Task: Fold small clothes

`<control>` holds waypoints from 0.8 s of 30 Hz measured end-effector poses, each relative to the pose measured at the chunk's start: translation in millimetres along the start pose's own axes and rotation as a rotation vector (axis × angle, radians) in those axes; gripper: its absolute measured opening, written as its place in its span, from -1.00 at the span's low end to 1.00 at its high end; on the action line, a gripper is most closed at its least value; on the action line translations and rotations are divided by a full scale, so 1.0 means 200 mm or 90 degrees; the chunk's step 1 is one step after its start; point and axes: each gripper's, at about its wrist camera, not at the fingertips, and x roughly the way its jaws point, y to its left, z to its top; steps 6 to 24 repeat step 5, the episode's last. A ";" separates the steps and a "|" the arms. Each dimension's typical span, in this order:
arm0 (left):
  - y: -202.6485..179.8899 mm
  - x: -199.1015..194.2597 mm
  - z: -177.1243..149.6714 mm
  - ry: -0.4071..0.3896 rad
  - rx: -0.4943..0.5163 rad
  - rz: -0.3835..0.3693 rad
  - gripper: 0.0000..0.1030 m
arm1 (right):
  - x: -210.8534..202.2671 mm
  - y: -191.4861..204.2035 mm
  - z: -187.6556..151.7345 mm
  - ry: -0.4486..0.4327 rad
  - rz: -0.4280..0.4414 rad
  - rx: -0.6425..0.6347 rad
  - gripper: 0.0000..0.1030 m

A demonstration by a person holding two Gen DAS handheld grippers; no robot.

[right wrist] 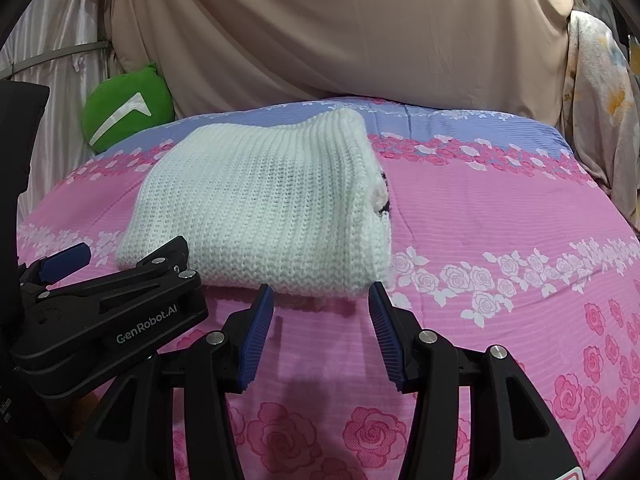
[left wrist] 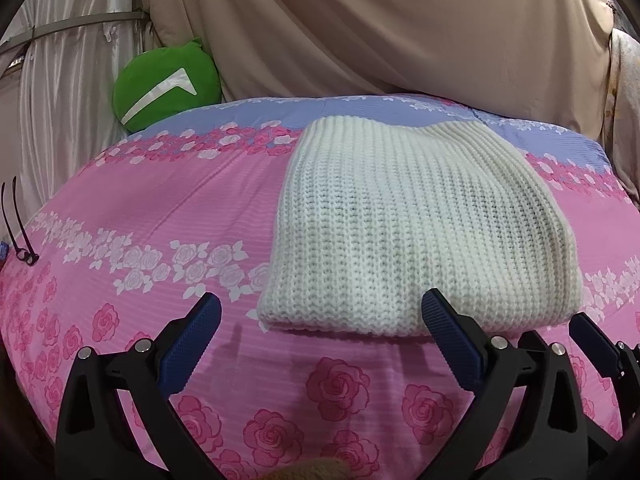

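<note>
A white knitted garment [left wrist: 416, 224] lies folded into a thick rectangle on the pink rose-print bedspread [left wrist: 160, 216]. It also shows in the right wrist view [right wrist: 264, 204], with a small dark patch at its right edge. My left gripper [left wrist: 320, 316] is open and empty, just in front of the garment's near edge. My right gripper [right wrist: 320, 304] is open and empty, close to the garment's near right corner. The left gripper [right wrist: 100, 308] shows at the left of the right wrist view. One finger of the right gripper [left wrist: 592, 340] shows at the right of the left wrist view.
A green round cushion [left wrist: 166, 82] leans at the back left of the bed. Beige draped cloth [left wrist: 400, 28] hangs behind the bed. A floral cloth [right wrist: 600, 112] hangs at the back right. Black cable ties [left wrist: 18, 224] hang at the far left.
</note>
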 end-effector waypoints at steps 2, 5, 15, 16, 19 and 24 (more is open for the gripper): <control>0.00 -0.01 0.00 -0.003 -0.001 0.000 0.90 | 0.00 0.00 0.00 -0.001 0.000 0.000 -0.04; -0.01 -0.01 0.00 -0.006 0.003 0.000 0.90 | 0.00 0.00 0.00 -0.001 0.000 0.001 -0.04; -0.01 -0.01 0.00 -0.006 0.003 0.000 0.90 | 0.00 0.00 0.00 -0.001 0.000 0.001 -0.04; -0.01 -0.01 0.00 -0.006 0.003 0.000 0.90 | 0.00 0.00 0.00 -0.001 0.000 0.001 -0.04; -0.01 -0.01 0.00 -0.006 0.003 0.000 0.90 | 0.00 0.00 0.00 -0.001 0.000 0.001 -0.04; -0.01 -0.01 0.00 -0.006 0.003 0.000 0.90 | 0.00 0.00 0.00 -0.001 0.000 0.001 -0.04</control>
